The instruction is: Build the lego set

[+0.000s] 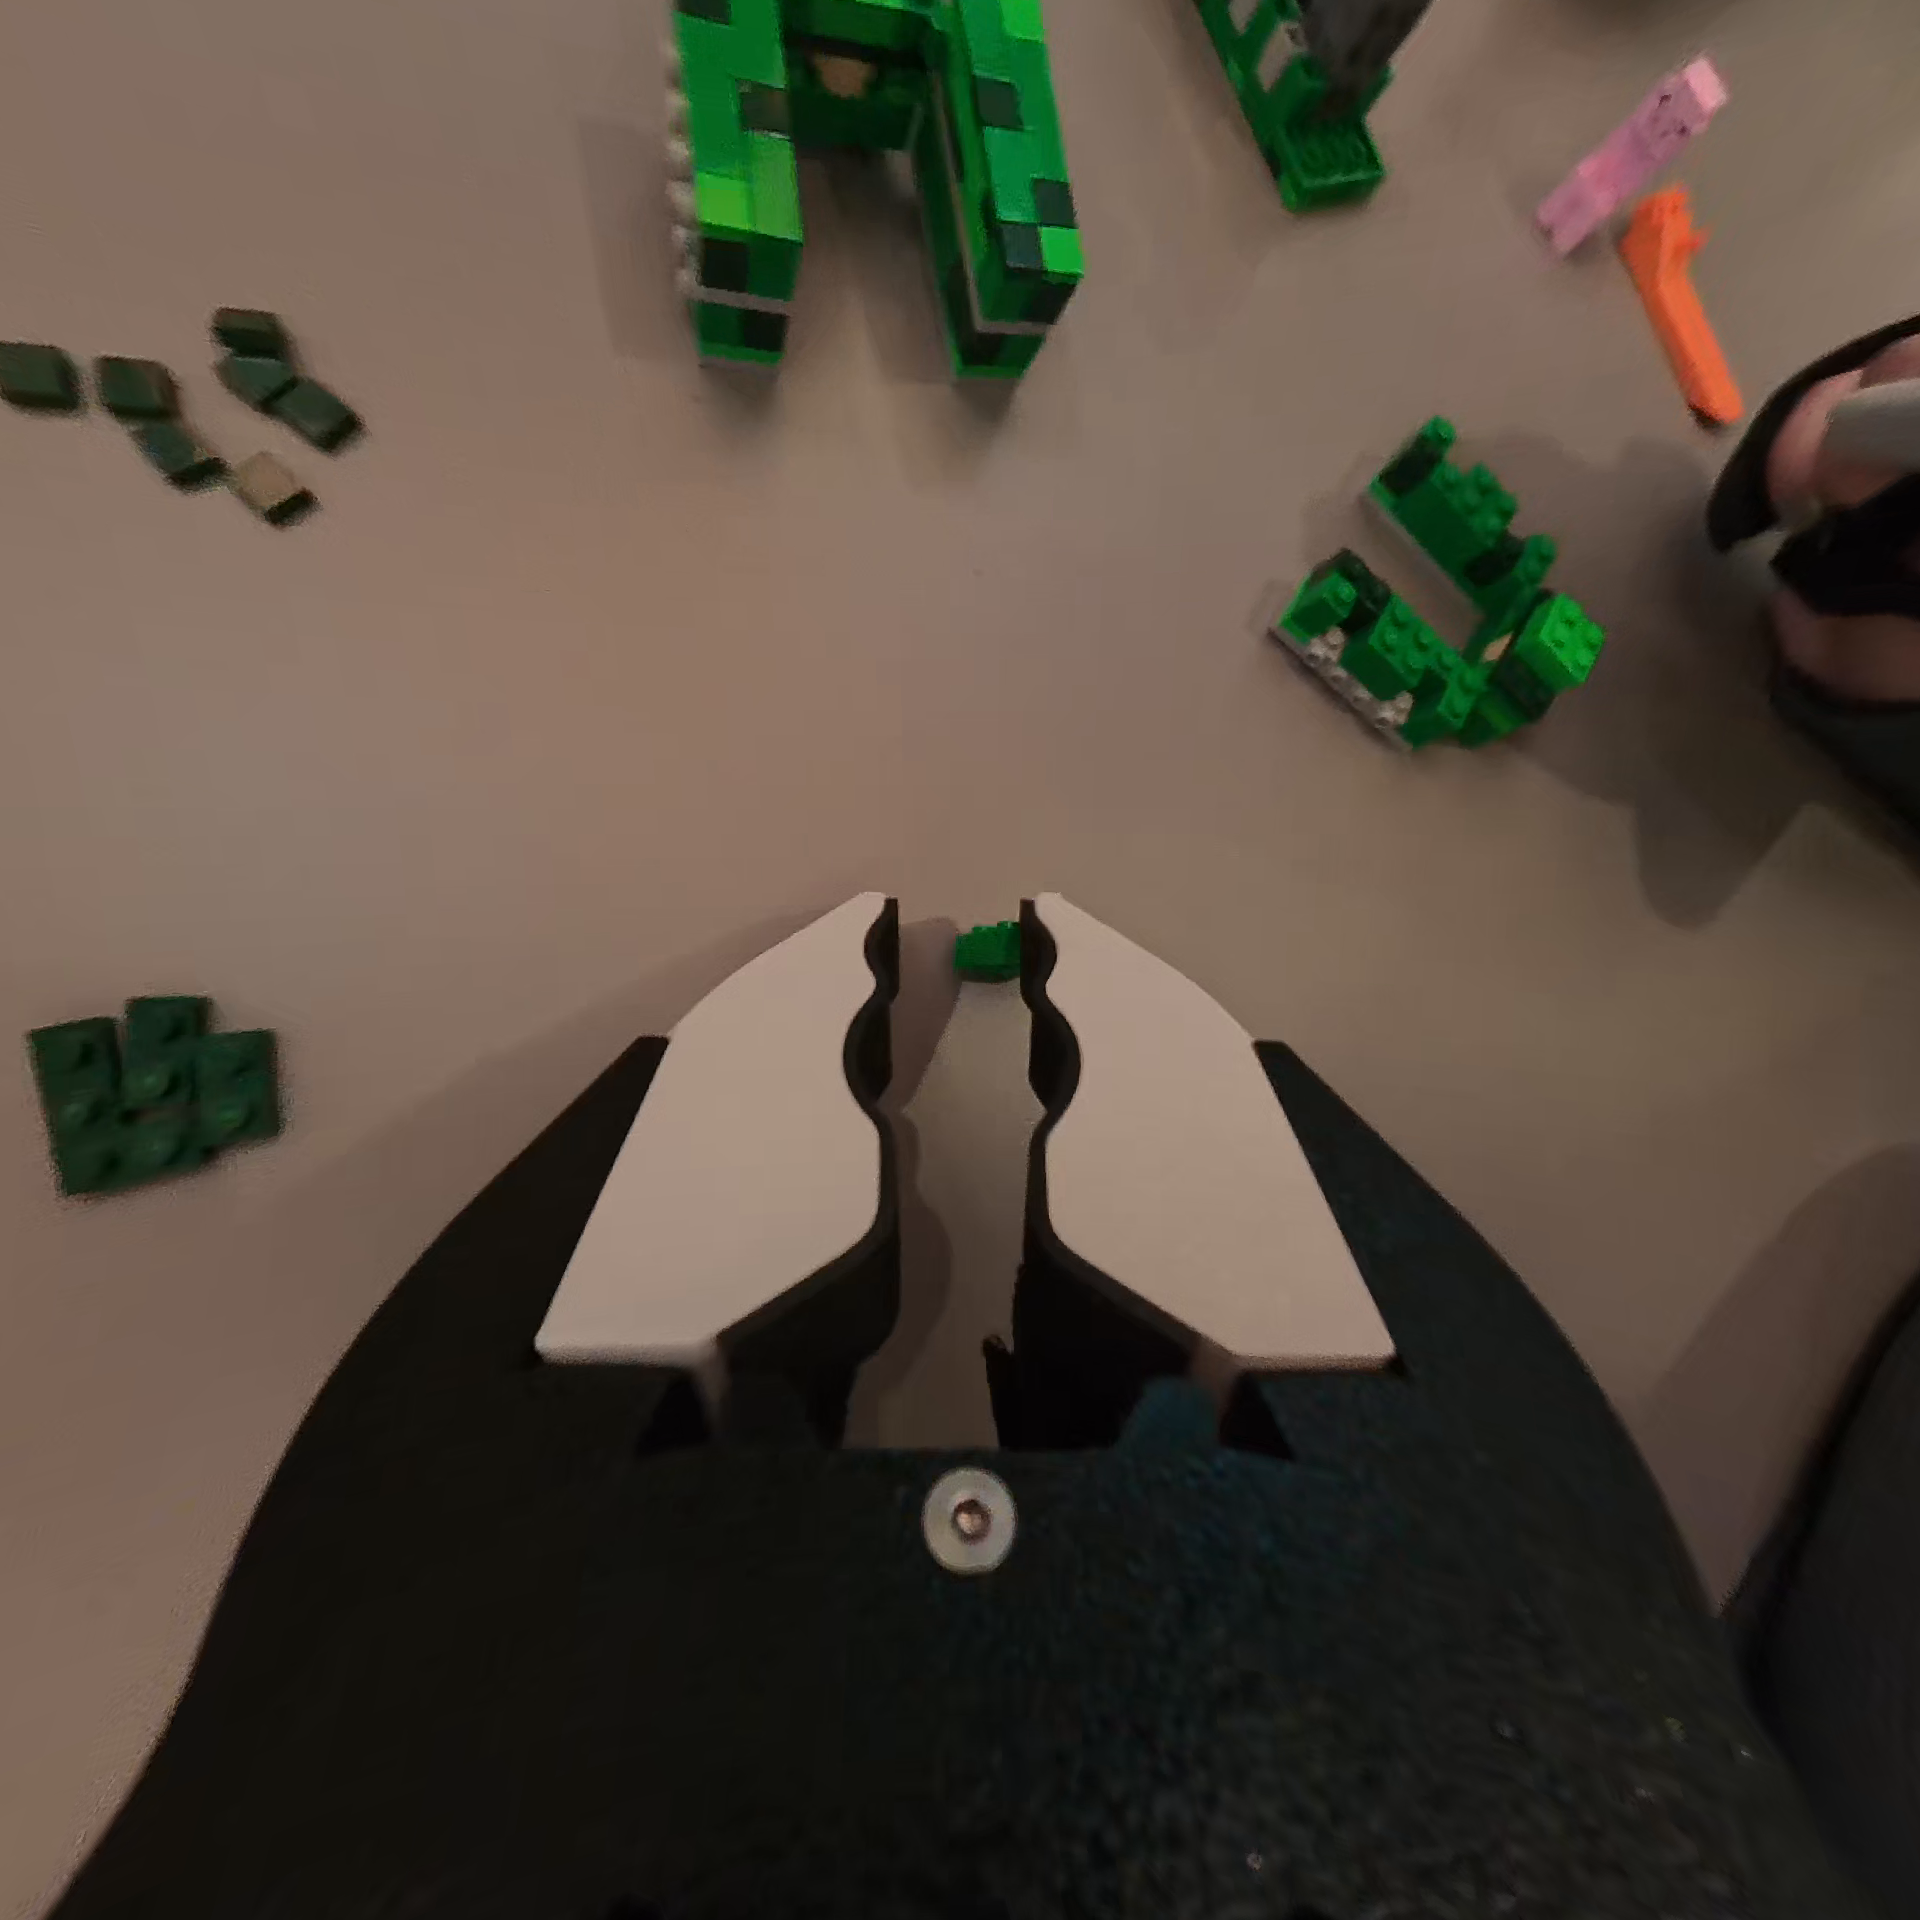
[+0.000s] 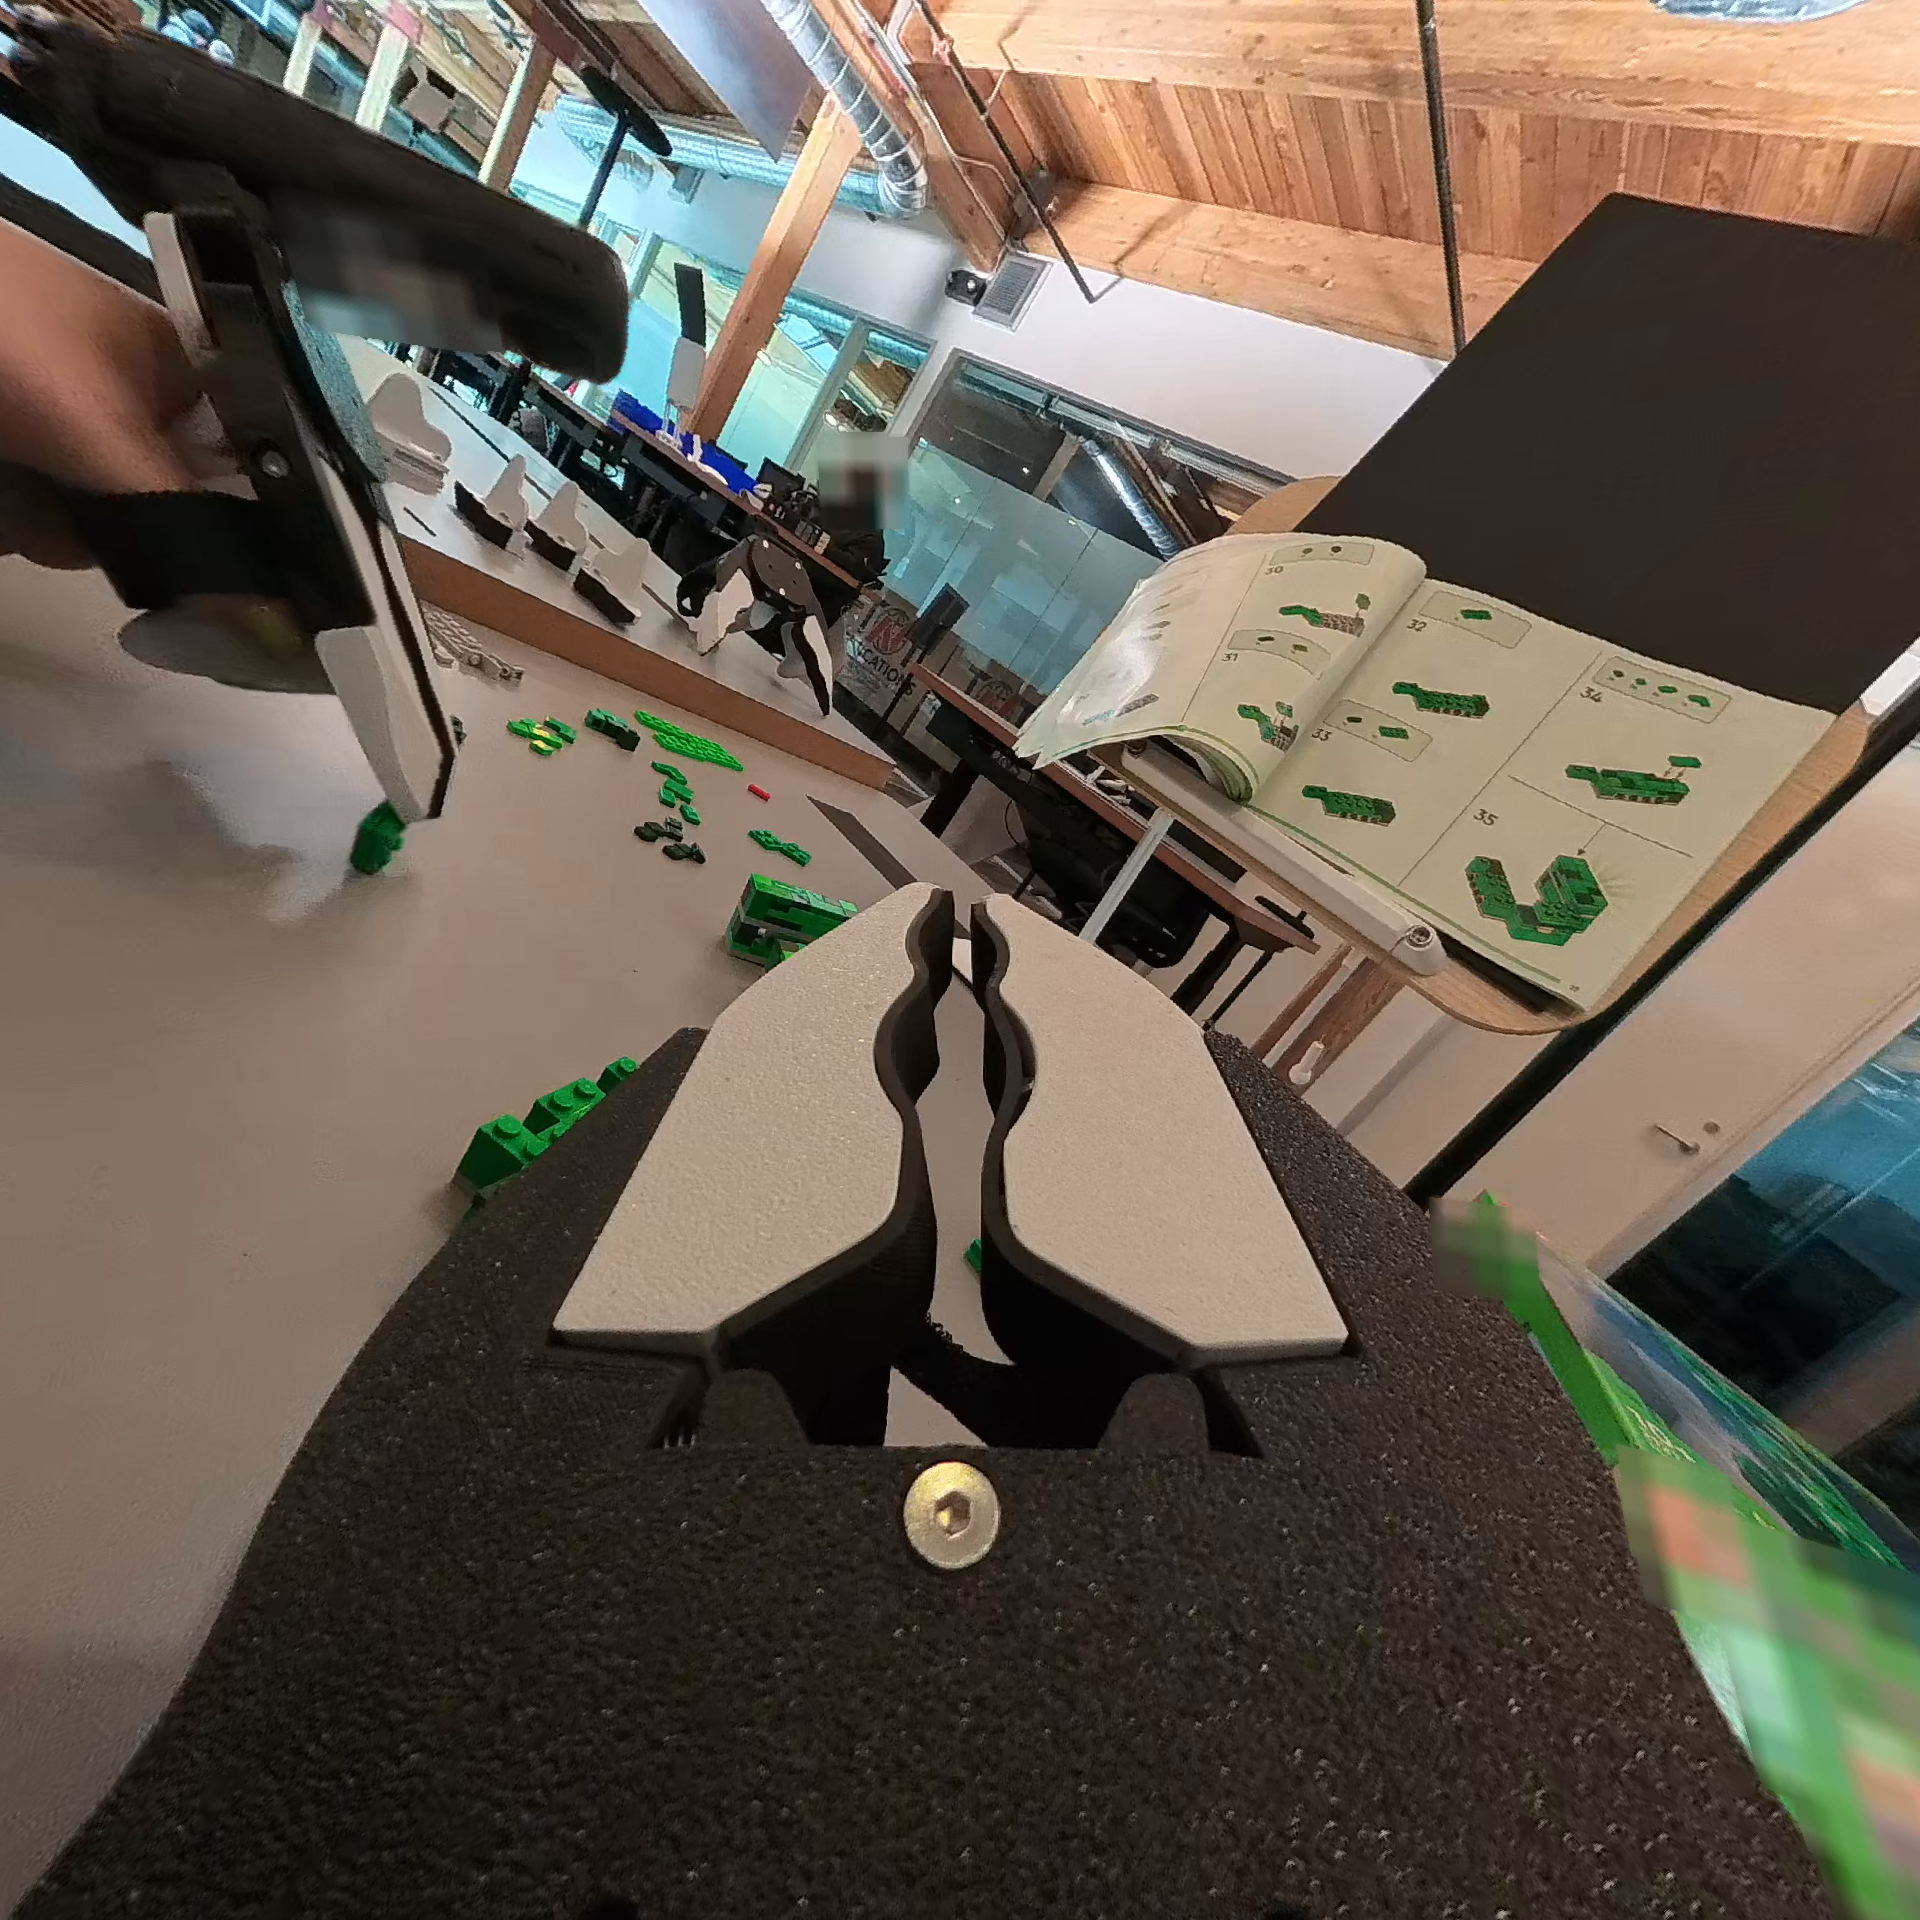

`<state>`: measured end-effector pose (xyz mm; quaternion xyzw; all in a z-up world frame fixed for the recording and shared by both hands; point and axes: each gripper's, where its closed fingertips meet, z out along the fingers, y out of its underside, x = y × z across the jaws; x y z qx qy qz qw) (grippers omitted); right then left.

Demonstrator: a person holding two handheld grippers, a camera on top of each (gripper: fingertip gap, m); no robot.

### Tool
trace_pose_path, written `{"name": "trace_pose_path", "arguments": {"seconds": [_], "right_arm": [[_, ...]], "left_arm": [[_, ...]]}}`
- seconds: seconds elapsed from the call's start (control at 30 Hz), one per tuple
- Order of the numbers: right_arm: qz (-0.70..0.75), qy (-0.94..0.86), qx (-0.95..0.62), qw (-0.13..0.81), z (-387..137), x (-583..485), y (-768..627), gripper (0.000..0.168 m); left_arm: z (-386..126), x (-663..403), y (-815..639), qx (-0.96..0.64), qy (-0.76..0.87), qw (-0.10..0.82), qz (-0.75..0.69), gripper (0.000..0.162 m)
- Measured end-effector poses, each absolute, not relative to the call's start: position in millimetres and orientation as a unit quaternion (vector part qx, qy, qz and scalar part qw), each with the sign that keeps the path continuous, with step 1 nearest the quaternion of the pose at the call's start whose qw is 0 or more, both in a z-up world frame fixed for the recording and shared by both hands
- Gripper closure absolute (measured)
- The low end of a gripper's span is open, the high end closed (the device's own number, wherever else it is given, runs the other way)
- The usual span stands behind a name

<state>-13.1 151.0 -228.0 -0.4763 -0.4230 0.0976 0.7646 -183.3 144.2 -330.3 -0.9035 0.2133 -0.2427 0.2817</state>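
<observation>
Green small brick (image 1: 985, 950) sits on the table (image 1: 623, 727) between left gripper (image 1: 958, 935) jaws, narrow w/ a gap, prob. lining up a pickup; half-built piece (image 1: 1439, 592) at 2 o'clock; right gripper (image 2: 961, 914) jaws nearly closed, empty.

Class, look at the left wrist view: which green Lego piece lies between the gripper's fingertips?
The small bright green brick, alone against one finger of the left gripper; the other green pieces lie farther away.

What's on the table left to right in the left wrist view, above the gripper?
Dark green tiles → tall green build → green ramp piece → U-shaped green assembly → pink figure → orange brick separator.
</observation>
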Motion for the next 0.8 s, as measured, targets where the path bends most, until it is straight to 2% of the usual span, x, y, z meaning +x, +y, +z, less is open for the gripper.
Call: {"name": "trace_pose_path", "arguments": {"seconds": [0.53,0.8], "right_arm": [[0.099,-0.429,-0.475,0.762,-229.2,-14.7,149.9,0.166],[0.099,-0.431,-0.475,0.761,-229.7,-15.2,149.7,0.166]], "left_arm": [[-322.0,-191.8,149.1,-0.890,0.246,0.331,-0.196,0.134],[-332.8,-190.7,136.4,-0.896,0.272,0.304,-0.176,0.132]]}}
